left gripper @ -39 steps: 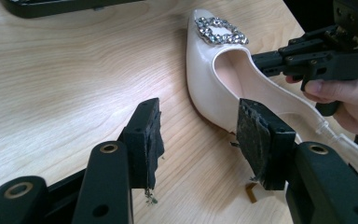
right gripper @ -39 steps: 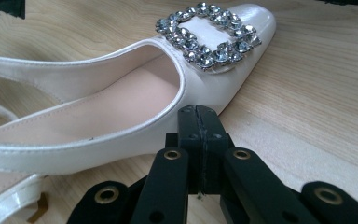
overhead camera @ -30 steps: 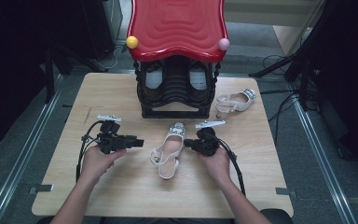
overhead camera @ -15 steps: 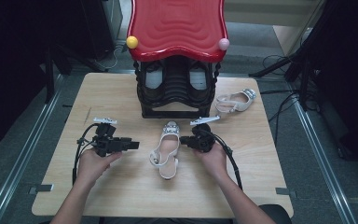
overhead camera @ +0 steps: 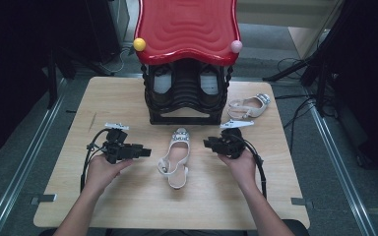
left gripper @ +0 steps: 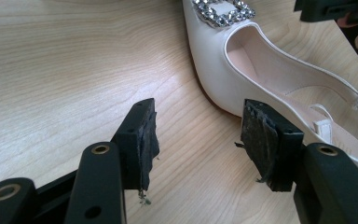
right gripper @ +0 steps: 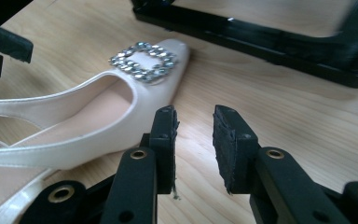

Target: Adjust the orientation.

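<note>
My left claw (overhead camera: 145,152) sits toward the left edge of the surface (overhead camera: 128,206), jaws spread with nothing between them, aimed right at the white slingback shoe (overhead camera: 175,158). In the left gripper view the shoe's side wall (left gripper: 223,88) lies just beyond my right-hand pad (left gripper: 261,140), apart from it as far as I can tell.

The shoe lies mid-surface between both claws, long axis running front to back: jewelled buckle (overhead camera: 180,137) toward the black shoe rack (overhead camera: 187,98) at the far edge, heel strap toward the near edge.

My right claw (overhead camera: 207,143) points left at the shoe's toe end, and its jaws have just been opening; they stand parted and bare in the right gripper view, the toe (right gripper: 158,84) just left of them. Both hands rest low on the surface, forearms coming in from the near edge. Neither claw is clearly nearer. A second shoe (overhead camera: 248,105) lies near the far right corner.
</note>
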The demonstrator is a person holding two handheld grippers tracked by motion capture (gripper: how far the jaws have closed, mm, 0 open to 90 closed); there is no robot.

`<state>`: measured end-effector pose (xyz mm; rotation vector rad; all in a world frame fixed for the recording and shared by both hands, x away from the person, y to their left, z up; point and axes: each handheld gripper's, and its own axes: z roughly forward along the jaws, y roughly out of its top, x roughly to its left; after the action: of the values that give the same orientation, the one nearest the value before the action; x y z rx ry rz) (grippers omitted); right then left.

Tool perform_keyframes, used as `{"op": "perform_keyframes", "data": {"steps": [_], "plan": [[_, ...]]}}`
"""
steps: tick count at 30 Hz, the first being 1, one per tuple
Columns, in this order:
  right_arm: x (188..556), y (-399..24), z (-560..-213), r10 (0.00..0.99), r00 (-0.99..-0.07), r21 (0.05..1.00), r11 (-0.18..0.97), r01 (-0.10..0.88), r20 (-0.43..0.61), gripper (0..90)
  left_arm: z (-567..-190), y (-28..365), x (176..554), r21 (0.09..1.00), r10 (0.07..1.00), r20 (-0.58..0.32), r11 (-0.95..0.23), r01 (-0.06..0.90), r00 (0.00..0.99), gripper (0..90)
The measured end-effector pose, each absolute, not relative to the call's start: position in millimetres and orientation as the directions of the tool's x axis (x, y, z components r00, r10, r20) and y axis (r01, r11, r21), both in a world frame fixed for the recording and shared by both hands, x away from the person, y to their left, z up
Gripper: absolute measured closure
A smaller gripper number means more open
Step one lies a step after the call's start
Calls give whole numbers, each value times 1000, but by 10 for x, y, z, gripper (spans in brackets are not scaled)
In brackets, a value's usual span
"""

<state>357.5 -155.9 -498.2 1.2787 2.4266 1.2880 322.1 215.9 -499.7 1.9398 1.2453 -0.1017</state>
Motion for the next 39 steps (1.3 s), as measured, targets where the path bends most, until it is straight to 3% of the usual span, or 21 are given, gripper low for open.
{"op": "perform_keyframes", "data": {"steps": [11, 14, 19, 24, 39], "plan": [[3575, -1944, -4848, 772, -579, 744, 220, 631, 262, 732, -5005, 2095, 3266, 584, 719, -462, -195, 788, 520, 455], [3599, -2044, -4805, 782, -560, 745, 195, 637, 274, 761, -5002, 2101, 3266, 585, 717, -465, -191, 788, 519, 454], [3717, -2216, -4736, 803, -514, 745, 138, 652, 301, 900, -5007, 2092, 3268, 587, 713, -466, -194, 786, 524, 453], [3886, -2358, -4767, 821, -445, 717, 64, 694, 357, 900, -5006, 2086, 3266, 588, 709, -467, -198, 784, 529, 454], [4349, -2049, -4894, 860, -411, 705, 88, 704, 303, 900, -5012, 2112, 3261, 587, 713, -467, -193, 786, 524, 456]]}}
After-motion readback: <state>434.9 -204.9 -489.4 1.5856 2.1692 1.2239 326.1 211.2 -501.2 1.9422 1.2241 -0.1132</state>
